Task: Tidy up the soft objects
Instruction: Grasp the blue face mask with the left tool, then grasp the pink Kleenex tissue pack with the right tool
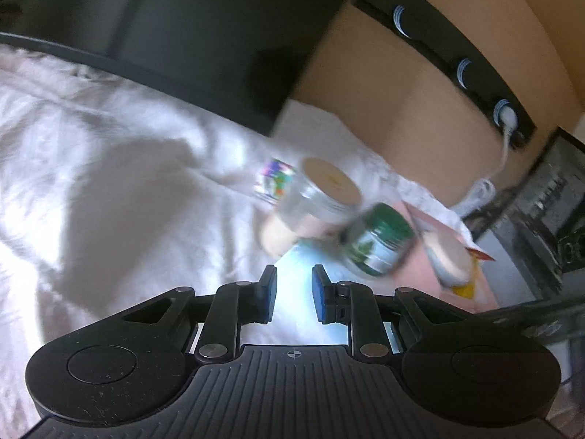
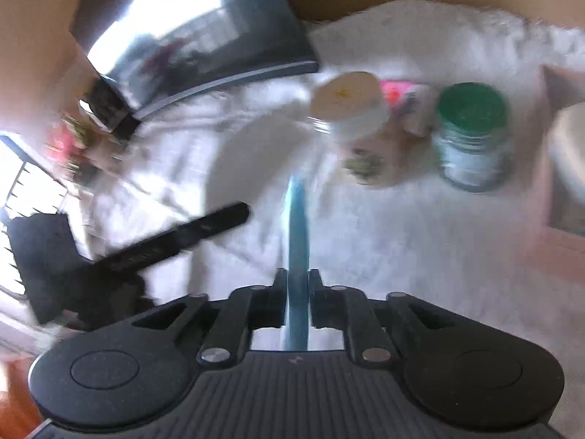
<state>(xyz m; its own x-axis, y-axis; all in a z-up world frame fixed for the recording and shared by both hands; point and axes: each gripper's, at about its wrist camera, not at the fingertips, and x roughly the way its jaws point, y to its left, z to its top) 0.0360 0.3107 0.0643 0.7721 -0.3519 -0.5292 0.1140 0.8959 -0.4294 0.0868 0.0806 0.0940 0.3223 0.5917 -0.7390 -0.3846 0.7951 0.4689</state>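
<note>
In the right wrist view my right gripper (image 2: 298, 285) is shut on a thin blue soft sheet (image 2: 298, 226). The sheet stands edge-on and reaches out past the fingertips. To its left lies a black finger (image 2: 204, 226) of the left gripper, clear of the sheet. In the left wrist view my left gripper (image 1: 294, 289) has its blue pads a narrow gap apart. A bright light-blue surface (image 1: 294, 274) fills that gap, and I cannot see whether the pads press on it. Everything rests on a white fluffy blanket (image 1: 109, 146).
Beyond the fingertips stand a glass jar with a cream lid (image 2: 347, 98), a green-lidded jar (image 2: 471, 135) and a small colourful pack (image 1: 274, 179). A pink flat box (image 2: 563, 183) lies to the right. A dark screen (image 1: 201, 36) rises behind the blanket, and a black power strip (image 1: 464, 69) runs along the wall.
</note>
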